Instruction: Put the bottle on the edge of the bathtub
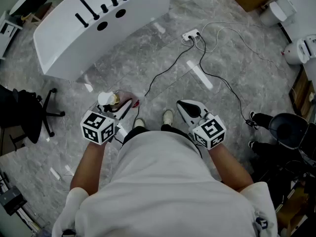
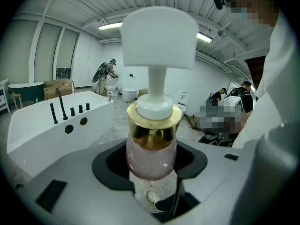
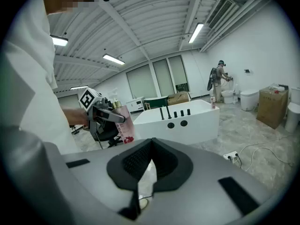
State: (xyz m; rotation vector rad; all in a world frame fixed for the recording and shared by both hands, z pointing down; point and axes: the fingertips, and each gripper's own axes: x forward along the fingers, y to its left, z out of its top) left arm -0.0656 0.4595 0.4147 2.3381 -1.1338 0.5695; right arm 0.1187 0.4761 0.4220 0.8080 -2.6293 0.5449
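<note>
There are two hand-held grippers: the left hand-held gripper (image 1: 120, 105) grips the one pink pump bottle (image 2: 151, 146), while the right hand-held gripper (image 3: 149, 159) is closed and empty. One white bathtub (image 1: 140, 4) stands at the far left, on the grey marble floor (image 1: 148, 63) of a white hall.

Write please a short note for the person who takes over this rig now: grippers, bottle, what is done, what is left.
Left gripper: fingers shut on the pink pump bottle.
Right gripper: fingers shut, empty.
Bathtub: on the floor ahead of the person, apart from both grippers.
Done: bottle is in the grip.
Left: carry it to the bathtub, set it on the edge, release.
</note>
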